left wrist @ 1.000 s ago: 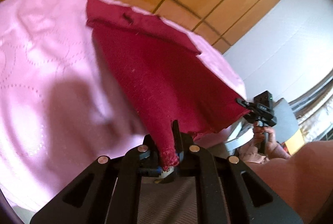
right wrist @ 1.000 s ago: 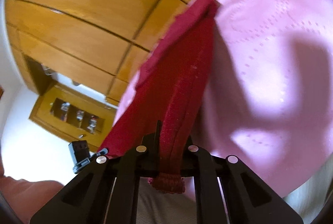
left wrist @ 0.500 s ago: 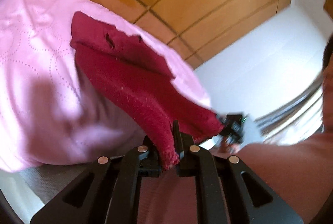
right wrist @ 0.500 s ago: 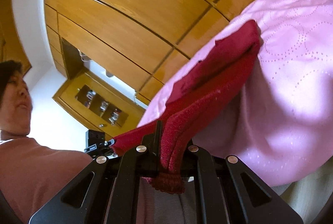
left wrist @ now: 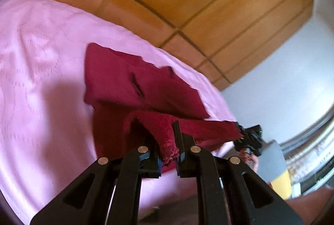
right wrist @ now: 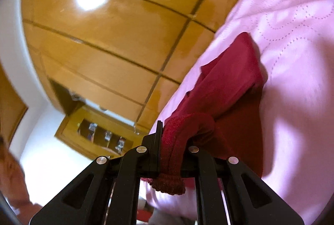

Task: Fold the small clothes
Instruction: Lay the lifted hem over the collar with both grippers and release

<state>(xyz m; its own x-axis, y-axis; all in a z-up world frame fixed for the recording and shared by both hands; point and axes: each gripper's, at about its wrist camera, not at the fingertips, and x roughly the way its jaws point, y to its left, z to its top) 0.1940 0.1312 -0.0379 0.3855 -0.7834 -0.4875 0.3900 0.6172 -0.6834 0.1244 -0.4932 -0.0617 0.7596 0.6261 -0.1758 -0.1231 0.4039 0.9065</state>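
Left wrist view: the left gripper [left wrist: 174, 139] is clamped on one near corner of the red garment [left wrist: 133, 87], the right gripper [left wrist: 243, 134] on the other. The held hem spans between them, parallel to the near edge of the pink bedspread [left wrist: 41, 57]. The folded far part lies straight ahead on the bedspread, equally near both grippers.

Pink quilted bedspread [left wrist: 41, 83] with stitched dotted curves across the bed, shadowed in patches. Behind it, glossy orange-brown wooden wardrobe panels [right wrist: 117, 37] split by dark seams, with a bright glare spot high up; beside them a white wall [left wrist: 292, 70]. Farther off, a wooden-framed glass-fronted cabinet [right wrist: 100, 137] holding small blurred items, and a yellow object [left wrist: 281, 185] low at right.
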